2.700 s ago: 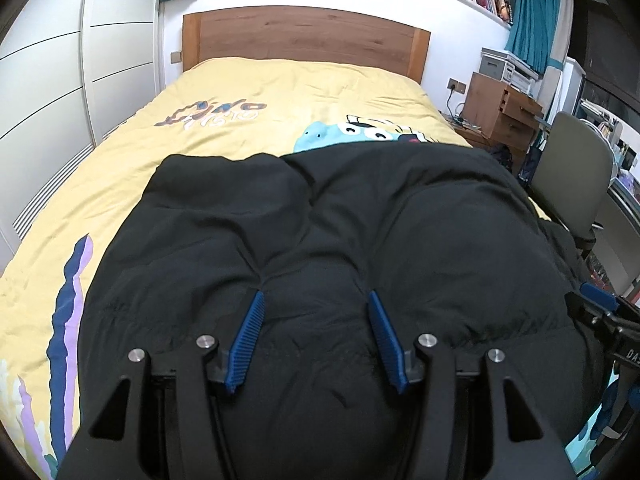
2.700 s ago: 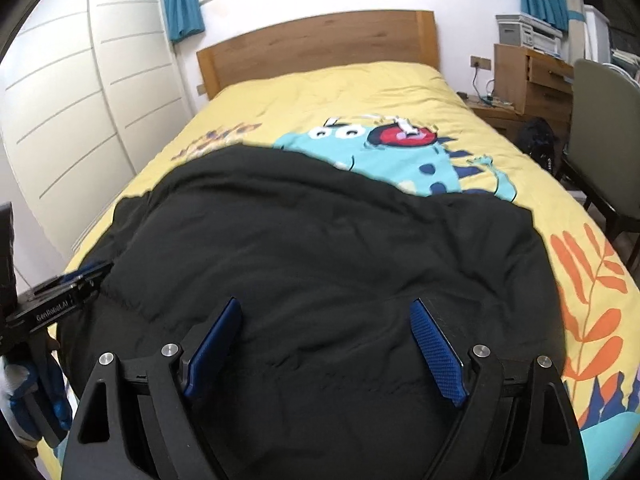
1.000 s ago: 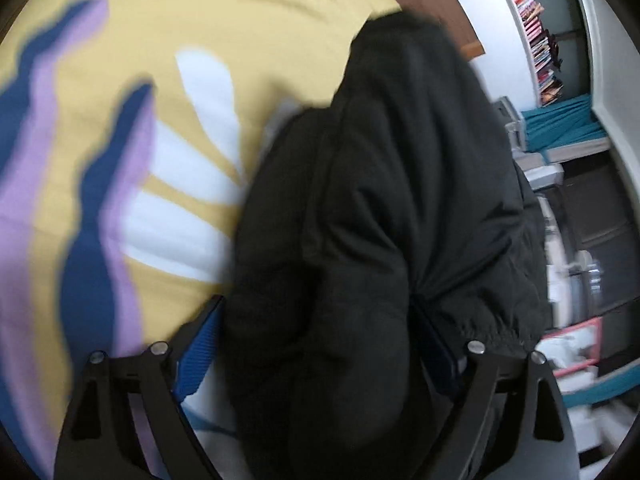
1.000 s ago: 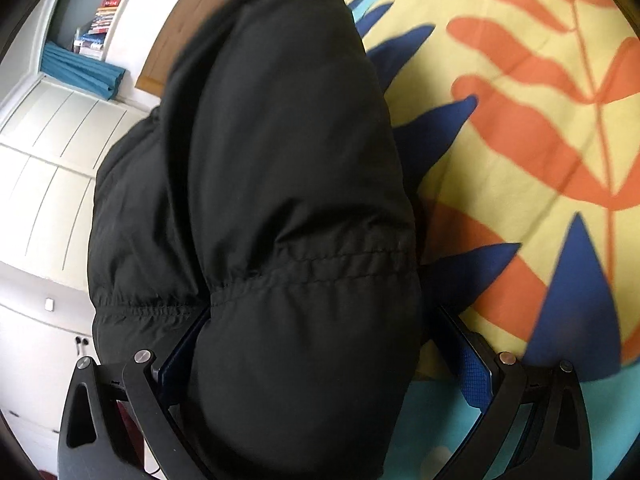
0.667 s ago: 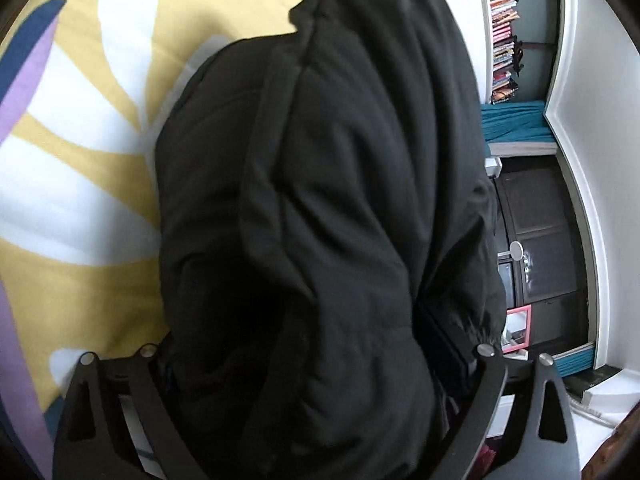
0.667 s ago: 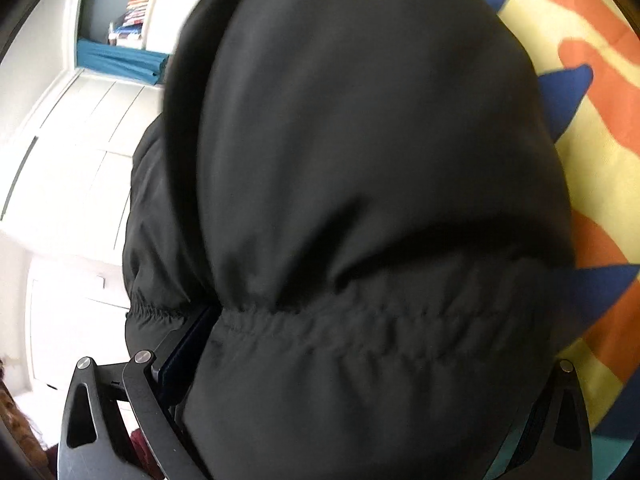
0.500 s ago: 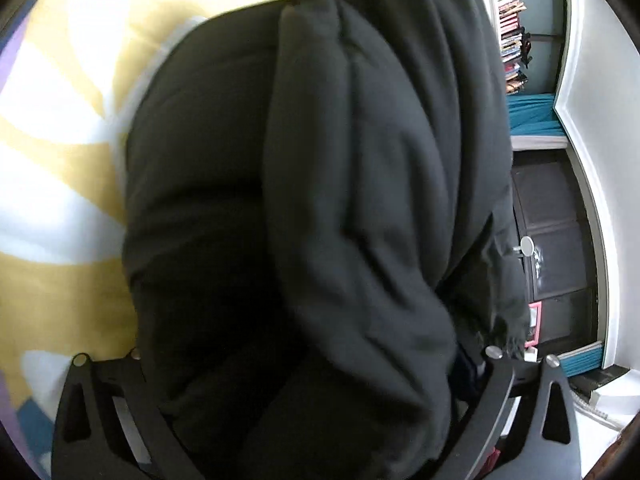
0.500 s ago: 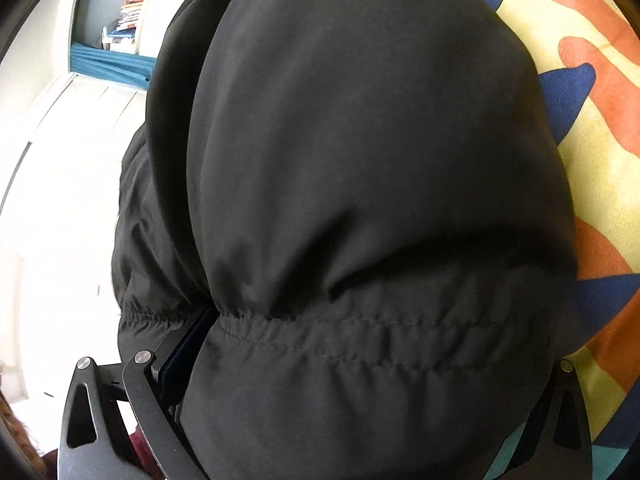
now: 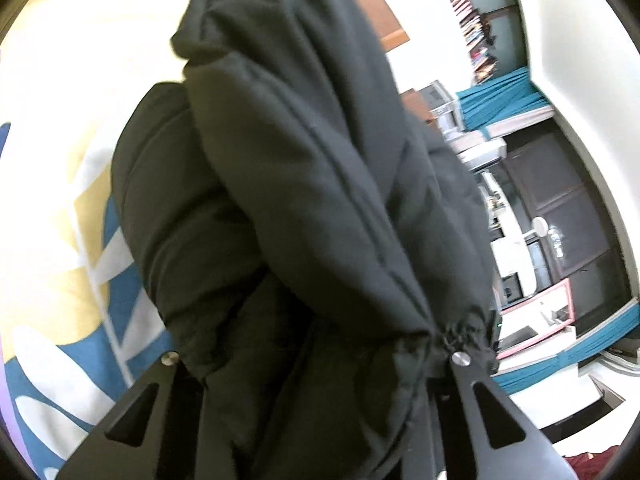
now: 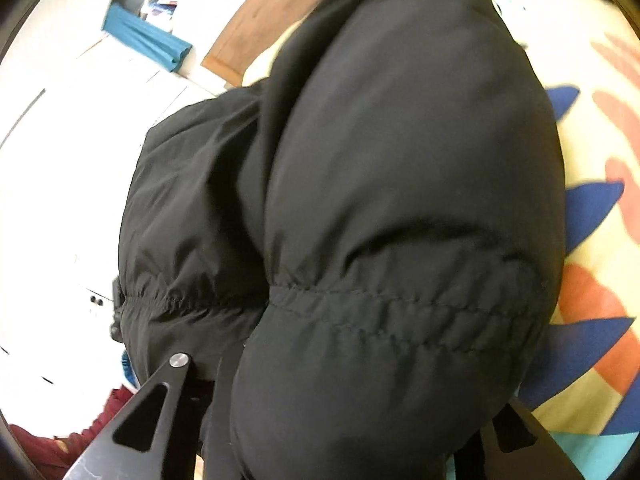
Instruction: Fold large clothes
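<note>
Lifted since the earlier flat spread: black padded jacket (image 9: 320,208), near hem now bunched and raised off the bedspread (image 9: 52,240). Nearest: left gripper (image 9: 316,364), jaws closing on gathered hem, pads buried in fabric; right gripper (image 10: 340,368), jaws likewise closing on elastic-stitched hem (image 10: 384,304), pads hidden. Beyond: jacket bulk draped forward toward the wooden headboard (image 10: 256,28), far part resting on the bed. Handling, as judged: keep both grips level and equally high, carry hem forward together so the fold line runs straight; puffy filling likely to spring back, so press flat after laying. Room: patterned bedspread bare left and right of the jacket; white wardrobe (image 10: 52,152) close on the left, cluttered shelving (image 9: 532,208) on the right.
</note>
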The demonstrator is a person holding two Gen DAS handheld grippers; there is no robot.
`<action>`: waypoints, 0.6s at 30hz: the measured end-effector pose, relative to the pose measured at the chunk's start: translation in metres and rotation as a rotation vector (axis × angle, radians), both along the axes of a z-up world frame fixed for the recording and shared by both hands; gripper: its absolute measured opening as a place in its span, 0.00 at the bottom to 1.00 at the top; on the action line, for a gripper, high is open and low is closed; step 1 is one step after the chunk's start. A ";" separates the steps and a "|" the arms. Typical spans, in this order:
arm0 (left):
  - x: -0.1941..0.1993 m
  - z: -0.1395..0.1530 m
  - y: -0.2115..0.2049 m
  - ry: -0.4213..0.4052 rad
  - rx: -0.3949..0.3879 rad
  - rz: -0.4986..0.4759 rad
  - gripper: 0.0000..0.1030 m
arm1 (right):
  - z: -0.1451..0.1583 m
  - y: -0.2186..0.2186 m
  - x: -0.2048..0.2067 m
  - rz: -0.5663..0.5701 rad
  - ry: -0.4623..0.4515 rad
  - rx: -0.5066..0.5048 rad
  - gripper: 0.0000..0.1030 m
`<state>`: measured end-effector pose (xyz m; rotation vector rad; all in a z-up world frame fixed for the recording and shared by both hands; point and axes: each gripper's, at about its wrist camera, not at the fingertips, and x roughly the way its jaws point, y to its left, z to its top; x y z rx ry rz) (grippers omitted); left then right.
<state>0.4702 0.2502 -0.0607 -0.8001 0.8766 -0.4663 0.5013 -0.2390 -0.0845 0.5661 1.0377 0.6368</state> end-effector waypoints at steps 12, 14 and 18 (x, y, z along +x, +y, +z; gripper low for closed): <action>-0.046 0.076 -0.007 -0.112 -0.008 -0.048 0.21 | 0.084 0.048 -0.030 0.009 -0.225 -0.074 0.19; -0.060 0.091 -0.009 -0.134 -0.001 -0.052 0.21 | 0.103 0.057 -0.038 0.023 -0.264 -0.070 0.18; -0.099 0.114 -0.005 -0.171 0.006 -0.043 0.21 | 0.127 0.064 -0.057 0.051 -0.308 -0.046 0.18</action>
